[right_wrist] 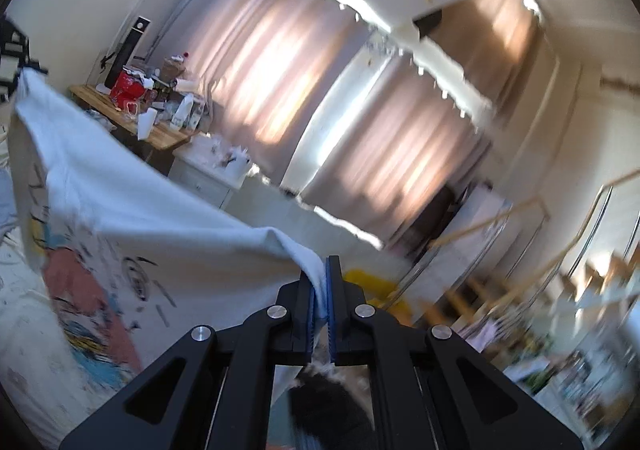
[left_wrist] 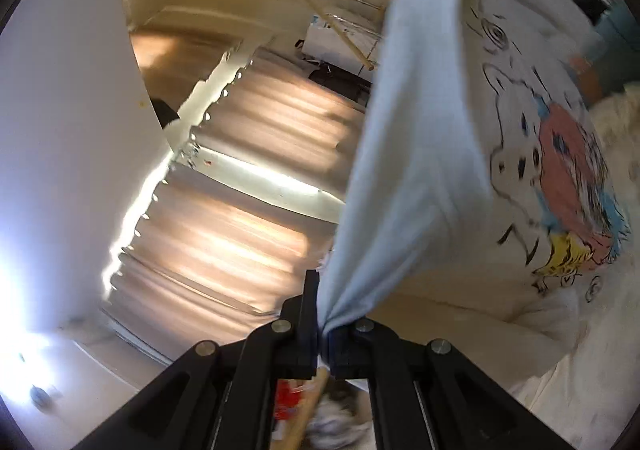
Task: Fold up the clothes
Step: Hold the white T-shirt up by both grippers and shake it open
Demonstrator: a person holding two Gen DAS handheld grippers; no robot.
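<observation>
So both grippers have the same white t-shirt [left_wrist: 420,170] pinched and it's hanging up in the air between them. In the left wrist view, the left gripper [left_wrist: 322,324] is clamped down on a bunched corner of the fabric right at the bottom centre of the frame, and the shirt fans out from there up and to the right, filling most of the right half. You can see the cartoon print [left_wrist: 568,186] on it, pink, blue and yellow with black outlines, sitting on the right side.

In the right wrist view, the right gripper [right_wrist: 320,290] has its blue-padded fingers [right_wrist: 331,298] closed on another edge of the shirt, low centre of the frame. From that pinch the cloth stretches away to the left and up toward the upper left corner, with the print showing in the lower left.

Behind it all there are beige curtains [right_wrist: 280,62] with light coming through, a cluttered wooden table [right_wrist: 160,132] at the left of the right view, and a wooden drying rack [right_wrist: 520,234] on the right. Everything's a bit blurry, so small stuff is hard to make out.
</observation>
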